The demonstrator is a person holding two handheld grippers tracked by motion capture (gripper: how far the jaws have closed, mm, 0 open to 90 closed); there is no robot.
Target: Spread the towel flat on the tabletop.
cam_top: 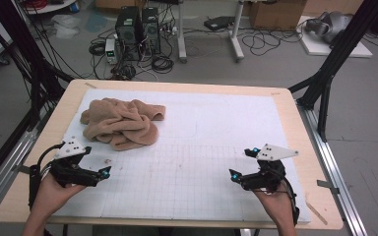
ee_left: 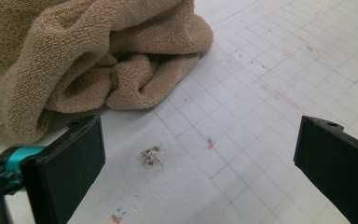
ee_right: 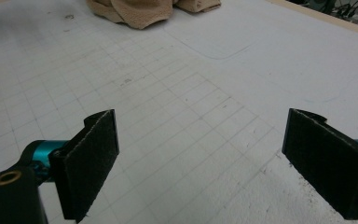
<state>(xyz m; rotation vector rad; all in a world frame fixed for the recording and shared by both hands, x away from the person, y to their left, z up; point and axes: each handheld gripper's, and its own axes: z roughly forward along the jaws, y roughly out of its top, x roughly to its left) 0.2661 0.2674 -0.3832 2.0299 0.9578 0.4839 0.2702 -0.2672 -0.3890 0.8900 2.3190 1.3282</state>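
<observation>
While both claws hover low near the tabletop's (cam_top: 295,123) near edge, the tan towel (cam_top: 120,123) lies crumpled twd the far-left corner. Left claw (cam_top: 107,170), jaws apart & empty, sits just short of the towel; right claw (cam_top: 241,164), jaws wide apart w/ nothing between, well away near the right edge.

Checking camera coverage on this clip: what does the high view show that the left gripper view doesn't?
High view alone: the whole crumpled towel, both open hand-held grippers, left and right, the table's wooden edge and the computers on the floor.
Left gripper view alone: a dark smudge and the towel's terry loops up close.
Both: the towel and the gridded mat.
</observation>
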